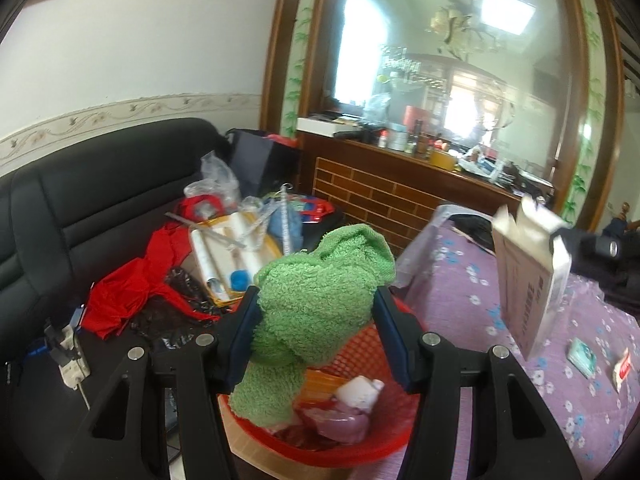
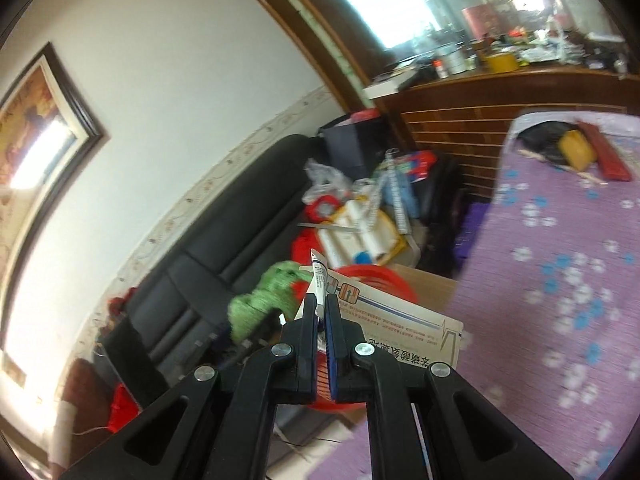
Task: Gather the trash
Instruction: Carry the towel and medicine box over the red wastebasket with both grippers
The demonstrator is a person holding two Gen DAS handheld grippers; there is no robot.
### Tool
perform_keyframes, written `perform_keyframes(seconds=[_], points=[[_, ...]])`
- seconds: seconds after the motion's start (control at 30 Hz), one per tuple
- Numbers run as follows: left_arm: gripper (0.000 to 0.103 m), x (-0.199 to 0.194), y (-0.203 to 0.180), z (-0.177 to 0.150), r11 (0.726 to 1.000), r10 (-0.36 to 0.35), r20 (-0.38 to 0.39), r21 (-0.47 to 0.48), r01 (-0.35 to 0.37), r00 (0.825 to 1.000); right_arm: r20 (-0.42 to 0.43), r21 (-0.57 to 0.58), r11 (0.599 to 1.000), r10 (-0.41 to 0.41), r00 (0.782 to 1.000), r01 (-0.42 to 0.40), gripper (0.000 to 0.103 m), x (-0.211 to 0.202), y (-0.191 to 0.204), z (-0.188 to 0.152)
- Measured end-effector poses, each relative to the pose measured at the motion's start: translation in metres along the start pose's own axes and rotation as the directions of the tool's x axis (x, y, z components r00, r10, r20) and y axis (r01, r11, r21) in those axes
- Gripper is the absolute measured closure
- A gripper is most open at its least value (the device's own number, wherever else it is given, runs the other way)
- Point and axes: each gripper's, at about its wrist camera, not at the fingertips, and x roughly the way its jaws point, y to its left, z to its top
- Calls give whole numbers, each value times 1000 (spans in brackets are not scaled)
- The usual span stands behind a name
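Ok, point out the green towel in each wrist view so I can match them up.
Left wrist view: the green towel fills the centre, between the fingers of the left claw, hanging over the red basket.
Right wrist view: the towel is small, left of centre, just left of the right claw that pinches the cardboard box.
Shared landmark: the black sofa.

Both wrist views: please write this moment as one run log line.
left claw: shut on fluffy green towel over red mesh basket | right claw: shut on white printed carton
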Motion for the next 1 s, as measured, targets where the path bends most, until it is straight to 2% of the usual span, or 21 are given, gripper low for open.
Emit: perform_keyframes(seconds=[0.2,0.37,0.6,0.8,0.9,1.0], points=[[48,15,19,-3,999,30,-21,-33,-31,999,-8,111,984,144,989,-143,97,46,-5,7],[48,29,26,-4,998,45,-35,-40,-47,998,-38,164,970,187,982,-178,97,76,-14,5],[48,47,23,-10,997,45,-58,-57,-48,997,-35,261,937,251,967,-234,97,99,-39,5],[48,65,17,-19,997,58,-87,-40,-61,995,-63,319,925,237,969,-205,97,112,-68,-2],[48,69,17,-23,997,70,-99,-28,-73,993,-91,326,934,186,978,-147,96,113,-83,-8],[48,72,14,-25,997,81,-105,-9,-83,991,-96,339,929,191,977,-148,95,109,-93,-12]])
